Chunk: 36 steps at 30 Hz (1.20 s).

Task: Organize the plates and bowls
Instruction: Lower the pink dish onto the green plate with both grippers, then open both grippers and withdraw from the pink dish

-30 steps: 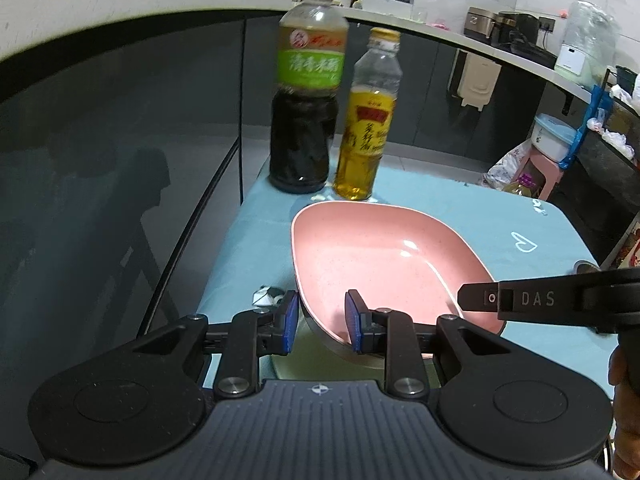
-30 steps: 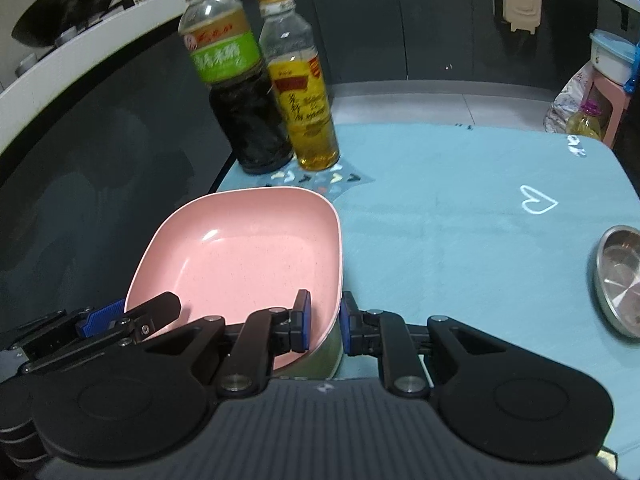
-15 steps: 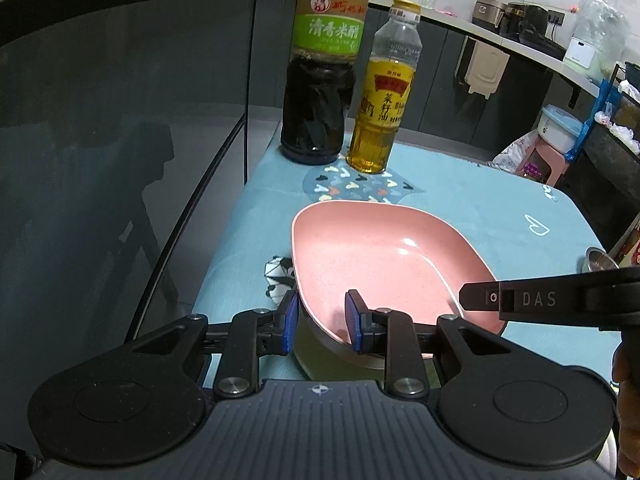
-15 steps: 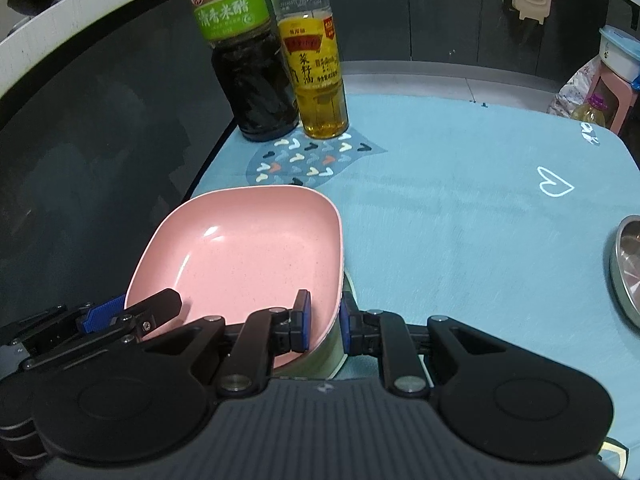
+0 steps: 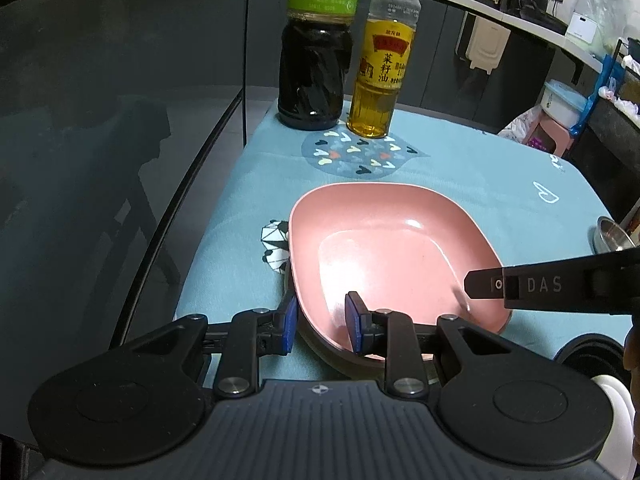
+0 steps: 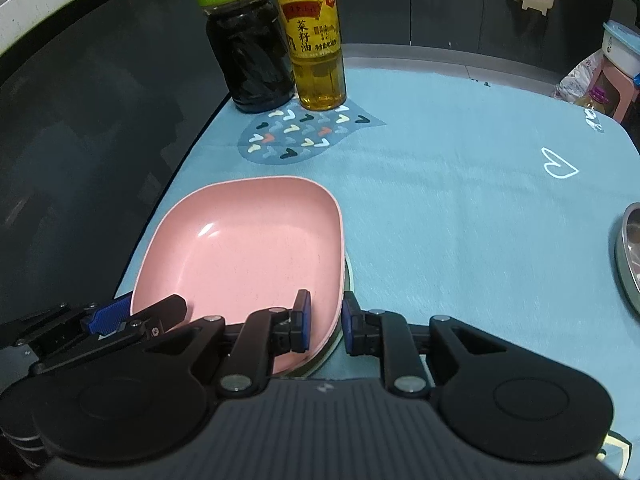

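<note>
Here we hold the pink plate (image 5: pixel 392 256) from two sides, low over a second dish (image 6: pixel 347 280) whose pale rim peeks out under the plate's right edge. The plate itself sits near the left edge of the tabletop (image 6: pixel 460 208), well short of the two bottles (image 5: pixel 316 52) at the back.

Our left hand-held gripper (image 5: pixel 321 323) straddles the plate's near-left rim, jaws narrow, one pad outside and one inside the wall; we judge it gripped, though contact on the outer pad is hard to confirm. Our right hand-held gripper (image 6: pixel 325 322) straddles the plate's near-right rim, and its jaws are opening, with the rim between them and a sliver of gap showing beside the outer pad.

The relation that matters: the plate lies straight ahead of both tools, its long axis running away from us towards the bottles, and the lower dish lies directly beneath it. Both hands are about equally near. We judge the plate is nearly nested, so what remains is a release and a straight pull back from the rim without dragging it off the dish below.

A steel bowl (image 6: pixel 630 256) waits far right of the plate.
</note>
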Available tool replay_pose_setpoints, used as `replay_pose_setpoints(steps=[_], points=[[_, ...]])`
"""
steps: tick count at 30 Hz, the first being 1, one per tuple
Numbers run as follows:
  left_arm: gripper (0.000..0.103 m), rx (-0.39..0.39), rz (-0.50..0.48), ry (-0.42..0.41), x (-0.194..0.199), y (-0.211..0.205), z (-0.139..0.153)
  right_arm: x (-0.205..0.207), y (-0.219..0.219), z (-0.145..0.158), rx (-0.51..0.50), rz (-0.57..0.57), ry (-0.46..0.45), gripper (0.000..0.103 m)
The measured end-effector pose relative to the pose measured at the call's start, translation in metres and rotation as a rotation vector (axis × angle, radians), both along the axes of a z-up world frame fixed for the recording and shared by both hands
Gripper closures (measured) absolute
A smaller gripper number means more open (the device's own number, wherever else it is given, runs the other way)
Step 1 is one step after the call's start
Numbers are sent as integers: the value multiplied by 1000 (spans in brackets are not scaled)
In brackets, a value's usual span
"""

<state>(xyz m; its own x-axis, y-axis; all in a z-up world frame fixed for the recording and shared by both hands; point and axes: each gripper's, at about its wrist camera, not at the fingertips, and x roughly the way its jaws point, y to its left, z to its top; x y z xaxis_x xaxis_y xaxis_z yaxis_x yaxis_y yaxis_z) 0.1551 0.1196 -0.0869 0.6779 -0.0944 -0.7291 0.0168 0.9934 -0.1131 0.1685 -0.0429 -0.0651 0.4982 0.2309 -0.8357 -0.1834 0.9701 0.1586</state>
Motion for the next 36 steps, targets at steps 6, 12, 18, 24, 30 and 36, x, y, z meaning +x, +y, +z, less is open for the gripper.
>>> replay_pose_setpoints(steps=[6,12,18,24,30,36], points=[[80,10,-5,17,-3,-1,-2,-1,1,-5,-6,11,14,84],[78,6,-2,38,-2,-2,-2,0,0,-7,0,13,27,84],[78,14,6,32,-4,-2,1,0,-3,-5,16,9,35,77],[77,19,22,26,-7,-1,6,-3,-7,1,23,-4,16,70],[77,20,28,7,-11,-3,15,-7,-10,6,31,-5,3,70],[77,23,28,-18,-15,-9,25,-11,-17,12,41,-11,-15,70]])
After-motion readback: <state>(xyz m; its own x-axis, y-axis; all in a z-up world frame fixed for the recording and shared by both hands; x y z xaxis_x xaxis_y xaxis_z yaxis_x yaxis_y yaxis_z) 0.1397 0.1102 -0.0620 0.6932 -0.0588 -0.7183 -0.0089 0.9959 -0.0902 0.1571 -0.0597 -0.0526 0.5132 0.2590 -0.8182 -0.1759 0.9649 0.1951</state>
